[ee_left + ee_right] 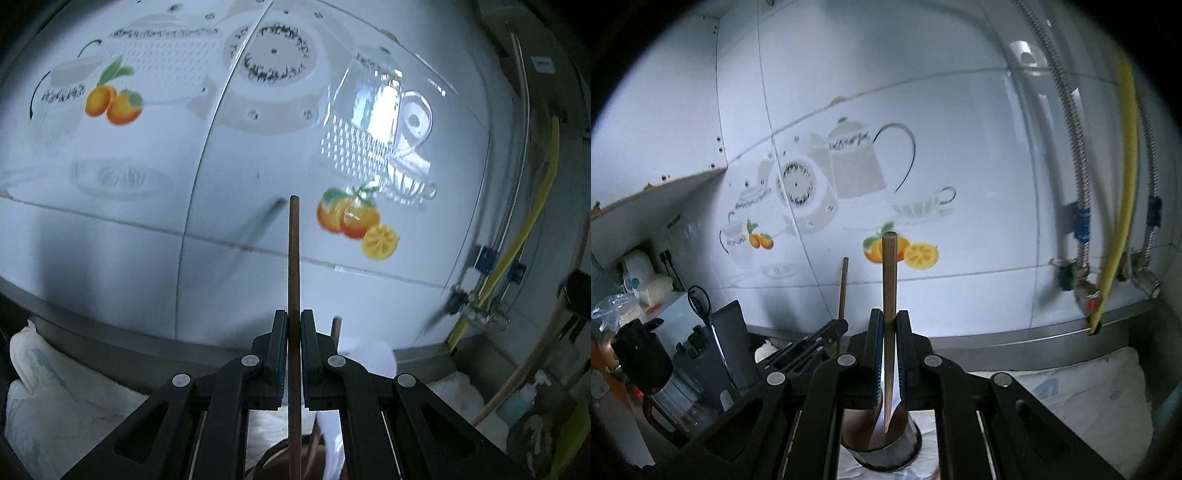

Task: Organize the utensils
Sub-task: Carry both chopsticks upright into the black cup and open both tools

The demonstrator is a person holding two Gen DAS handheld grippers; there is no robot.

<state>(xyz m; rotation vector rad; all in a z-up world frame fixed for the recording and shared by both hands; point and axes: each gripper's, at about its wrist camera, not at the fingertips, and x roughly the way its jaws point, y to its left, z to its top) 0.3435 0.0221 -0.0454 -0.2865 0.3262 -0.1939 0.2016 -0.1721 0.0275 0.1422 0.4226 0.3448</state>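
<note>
In the left wrist view my left gripper [294,314] is shut on a thin dark brown chopstick [294,251] that stands upright between the pads, its tip high against the tiled wall. A second brown stick tip [336,325] pokes up just behind the right finger. In the right wrist view my right gripper [889,314] is shut on a lighter, wider wooden utensil handle [889,273], also upright. Its lower end hangs at a round metal cup [886,452] below the jaws. The left gripper [839,326] and its chopstick [844,288] show just to the left.
A dark holder with scissors [701,299] and a black jar [641,363] stand at the left. A yellow hose [1123,206], metal hoses and valves [1087,291] run down the wall at the right. White cloth [55,398] covers the counter by the steel ledge [110,341].
</note>
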